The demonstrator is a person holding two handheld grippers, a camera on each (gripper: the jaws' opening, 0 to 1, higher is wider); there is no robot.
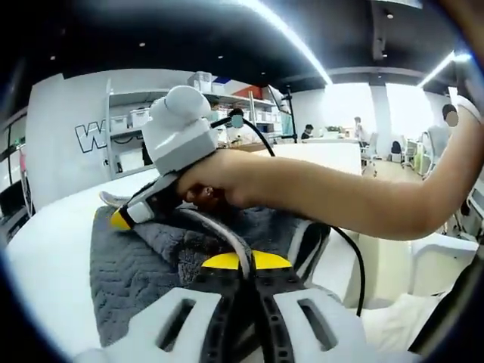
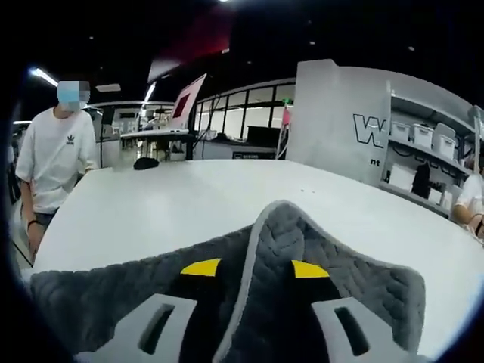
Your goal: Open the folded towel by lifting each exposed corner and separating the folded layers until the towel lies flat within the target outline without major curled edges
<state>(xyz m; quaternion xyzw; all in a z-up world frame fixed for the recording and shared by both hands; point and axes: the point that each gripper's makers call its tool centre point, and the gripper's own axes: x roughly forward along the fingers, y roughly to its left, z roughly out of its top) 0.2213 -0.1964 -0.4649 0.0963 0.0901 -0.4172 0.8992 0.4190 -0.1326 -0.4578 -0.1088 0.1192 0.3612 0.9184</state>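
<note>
A grey quilted towel [image 1: 144, 265] lies rumpled on the white table [image 1: 53, 249]. My left gripper [image 1: 247, 261] is shut on a raised fold of it, and the pale hem runs up between the yellow tips. A hand holds my right gripper [image 1: 121, 219] at the towel's far edge, low over the cloth. In the right gripper view the towel [image 2: 363, 287] rises in a peak between the jaws, with my right gripper [image 2: 255, 268] shut on it. The table [image 2: 227, 197] stretches bare beyond.
A black cable [image 1: 355, 265] hangs from the right gripper past the table's edge. A person in a white T-shirt [image 2: 57, 151] stands by the table's far side. A white wall panel [image 2: 340, 121] and shelves with boxes [image 2: 431, 144] stand behind.
</note>
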